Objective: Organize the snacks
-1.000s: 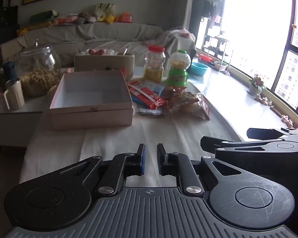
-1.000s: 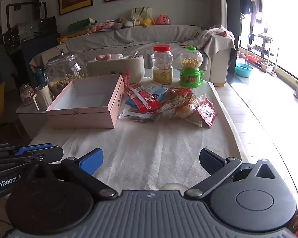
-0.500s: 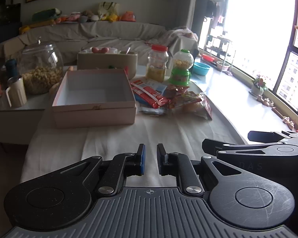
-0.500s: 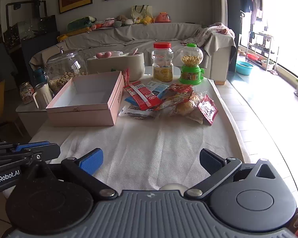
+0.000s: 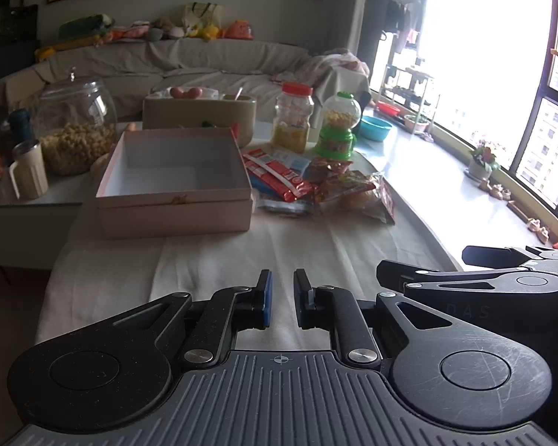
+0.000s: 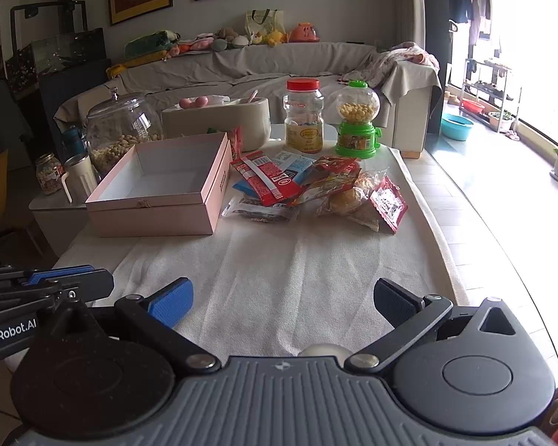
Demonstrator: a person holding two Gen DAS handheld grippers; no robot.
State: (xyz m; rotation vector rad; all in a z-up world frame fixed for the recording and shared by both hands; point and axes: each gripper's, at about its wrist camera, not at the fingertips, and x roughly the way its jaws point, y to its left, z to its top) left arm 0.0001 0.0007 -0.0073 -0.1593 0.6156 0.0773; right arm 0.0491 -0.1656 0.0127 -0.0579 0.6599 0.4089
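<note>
Left wrist view gives me my left gripper (image 5: 281,299) low over the white tablecloth (image 5: 241,256), its blue-padded fingers drawn almost together with only a narrow gap and nothing between them. From the right wrist view, my right gripper (image 6: 282,303) has its jaws spread wide, also empty, above bare cloth.

Ahead of both I see the open pale pink cardboard box (image 6: 160,200), empty inside, on the left part of the table. Just beside its right wall lies the pile of snack packets (image 6: 308,189): red wrappers, a blue-and-white sachet, and clear bags of round buns, overlapping one another. Behind the pile stand a clear plastic jar with a red lid (image 6: 303,115) and a green toy candy dispenser (image 6: 356,120).
</note>
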